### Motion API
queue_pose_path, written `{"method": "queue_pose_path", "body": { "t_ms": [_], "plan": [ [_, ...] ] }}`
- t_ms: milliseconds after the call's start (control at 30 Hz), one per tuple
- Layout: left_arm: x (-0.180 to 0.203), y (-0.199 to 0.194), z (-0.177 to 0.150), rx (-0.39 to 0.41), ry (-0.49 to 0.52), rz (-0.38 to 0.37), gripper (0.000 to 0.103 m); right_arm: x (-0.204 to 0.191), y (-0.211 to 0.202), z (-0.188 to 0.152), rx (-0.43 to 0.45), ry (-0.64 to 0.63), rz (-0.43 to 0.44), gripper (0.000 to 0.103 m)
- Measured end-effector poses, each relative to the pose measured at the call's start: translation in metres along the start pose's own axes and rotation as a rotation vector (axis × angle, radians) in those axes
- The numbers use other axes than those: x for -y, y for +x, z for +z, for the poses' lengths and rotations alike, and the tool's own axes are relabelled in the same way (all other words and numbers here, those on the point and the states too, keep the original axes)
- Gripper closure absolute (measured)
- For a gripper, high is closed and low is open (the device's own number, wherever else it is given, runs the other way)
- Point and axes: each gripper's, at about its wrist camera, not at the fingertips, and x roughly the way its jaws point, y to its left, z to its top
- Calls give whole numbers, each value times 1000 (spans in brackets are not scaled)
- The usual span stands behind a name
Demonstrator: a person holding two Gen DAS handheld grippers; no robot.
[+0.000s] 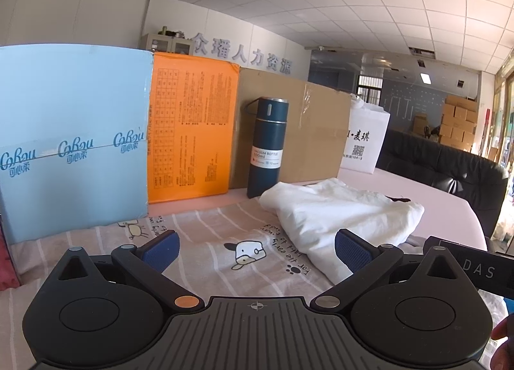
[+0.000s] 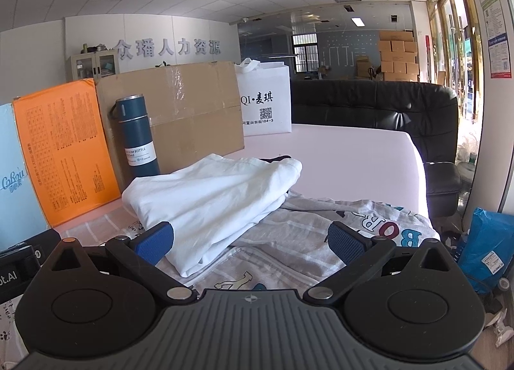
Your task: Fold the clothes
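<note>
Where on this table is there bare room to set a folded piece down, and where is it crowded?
Free: the pink table top right of the white garment, bordered by the white bag behind and the black chair. Crowded: the back left, where the blue bottle, orange box and cardboard box stand, and the near side under spread clothes.

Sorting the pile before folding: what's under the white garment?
The white garment lies on a striped cartoon-print cloth and a grey lettered garment. Something dark peeks out at its far edge. Whatever else lies beneath is covered.
</note>
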Motion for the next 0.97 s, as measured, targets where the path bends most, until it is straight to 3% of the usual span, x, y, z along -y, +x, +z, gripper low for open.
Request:
{"method": "queue_pose_path", "body": {
  "t_ms": [967],
  "plan": [
    [2,1,-2,-9,18,-15,0,-3,2,-3,-5,-17,-3,0]
  ]
}}
